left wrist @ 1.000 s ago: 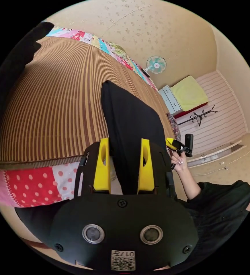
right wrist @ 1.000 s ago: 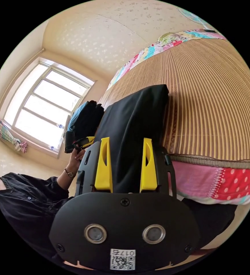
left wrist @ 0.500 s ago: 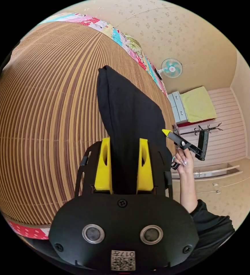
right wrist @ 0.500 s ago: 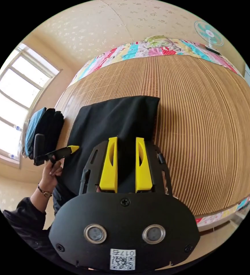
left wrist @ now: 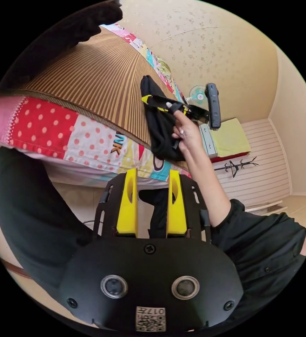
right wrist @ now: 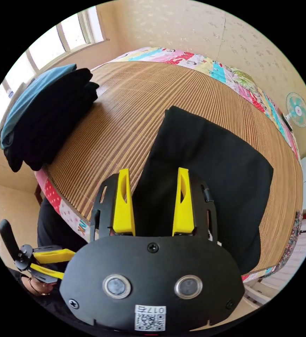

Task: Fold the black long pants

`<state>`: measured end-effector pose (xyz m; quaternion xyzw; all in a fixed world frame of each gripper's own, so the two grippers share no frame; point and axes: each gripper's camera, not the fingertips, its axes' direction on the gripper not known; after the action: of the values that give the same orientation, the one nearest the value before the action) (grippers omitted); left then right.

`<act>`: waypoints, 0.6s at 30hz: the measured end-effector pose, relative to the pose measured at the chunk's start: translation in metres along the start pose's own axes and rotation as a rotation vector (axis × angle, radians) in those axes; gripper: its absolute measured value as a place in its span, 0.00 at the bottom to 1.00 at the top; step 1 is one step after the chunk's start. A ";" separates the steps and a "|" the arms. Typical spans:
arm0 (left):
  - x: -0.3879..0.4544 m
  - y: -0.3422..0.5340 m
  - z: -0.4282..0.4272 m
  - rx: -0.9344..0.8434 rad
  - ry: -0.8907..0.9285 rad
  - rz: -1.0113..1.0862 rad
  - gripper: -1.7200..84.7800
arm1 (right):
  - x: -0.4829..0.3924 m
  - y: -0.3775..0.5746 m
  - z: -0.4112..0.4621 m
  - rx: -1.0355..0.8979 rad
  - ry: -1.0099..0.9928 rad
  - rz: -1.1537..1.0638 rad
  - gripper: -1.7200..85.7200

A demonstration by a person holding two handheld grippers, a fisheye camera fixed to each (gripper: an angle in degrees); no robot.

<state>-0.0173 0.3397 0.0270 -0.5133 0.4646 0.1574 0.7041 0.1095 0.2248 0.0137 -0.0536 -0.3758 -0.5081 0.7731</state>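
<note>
I take the black long pants (right wrist: 209, 165) as my landmark: they lie folded in a flat dark panel on the striped bamboo mat (right wrist: 132, 105) that covers the bed, with their near end reaching the mat's edge, where the patchwork quilt (left wrist: 72, 140) hangs down the bed's side. In the left gripper view a part of the black cloth droops over that edge.

From the right gripper view, my right hand-held gripper (right wrist: 153, 200) hovers above the near end of the pants with its yellow jaws parted wide and nothing between them that they press on. To the pants' left a broad run of bare mat stays open up to a stack of folded clothes (right wrist: 44, 116), blue on top of black, near the window. Beyond the pants the mat runs free to the quilt's far border.

My left hand-held gripper (left wrist: 152, 203) sits lower than the mat, off the bed's edge, jaws apart; a strip of black cloth shows in the gap, but I cannot tell whether it touches them. The hand (left wrist: 186, 131) holding the right hand-held gripper covers part of the pants' edge.
</note>
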 end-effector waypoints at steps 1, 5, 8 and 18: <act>-0.004 0.007 -0.009 0.010 0.000 -0.014 0.17 | -0.011 0.001 0.010 0.006 0.115 0.000 0.18; -0.014 0.021 -0.034 0.050 -0.048 -0.068 0.16 | -0.010 0.003 0.019 0.050 0.228 -0.011 0.16; -0.020 0.027 -0.062 0.154 -0.069 -0.108 0.16 | 0.032 -0.003 0.019 0.034 0.243 0.014 0.16; -0.005 0.023 -0.088 0.182 -0.204 -0.089 0.15 | 0.269 0.054 -0.012 0.030 0.298 0.269 0.16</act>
<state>-0.0791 0.2742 0.0141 -0.4487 0.3797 0.1347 0.7978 0.2145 0.0444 0.1929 -0.0161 -0.2541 -0.3968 0.8819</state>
